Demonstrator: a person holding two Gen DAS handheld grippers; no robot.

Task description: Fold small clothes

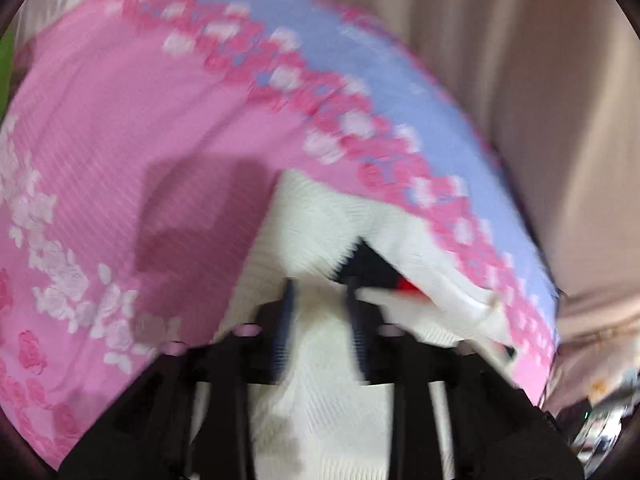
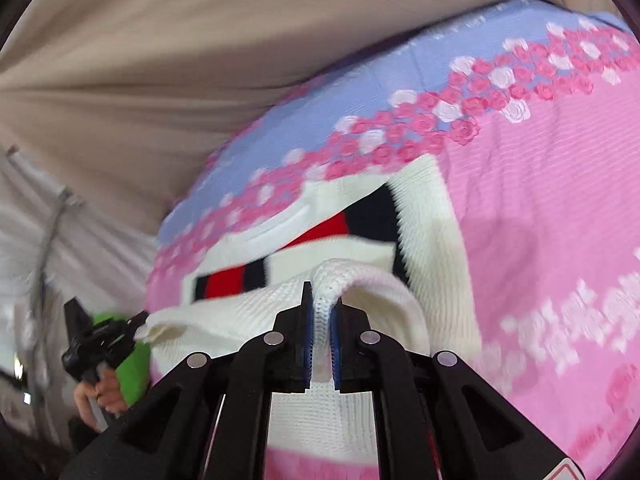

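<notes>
A small white knit sweater (image 2: 436,240) with red and navy stripes lies partly on the pink and blue flowered bedspread (image 2: 540,208). My right gripper (image 2: 322,316) is shut on a fold of the white knit and holds it up. In the left wrist view, my left gripper (image 1: 320,312) is shut on the white knit (image 1: 316,224), which hangs between and over its fingers. The left gripper also shows in the right wrist view (image 2: 136,322), pinching the sweater's edge at the left. The frames are blurred by motion.
The pink bedspread (image 1: 120,120) with white and pink roses covers the bed, with a blue band (image 1: 360,64) along its far edge. A beige curtain (image 2: 160,60) hangs behind the bed. Something green (image 2: 128,360) sits beside the hand holding the left gripper.
</notes>
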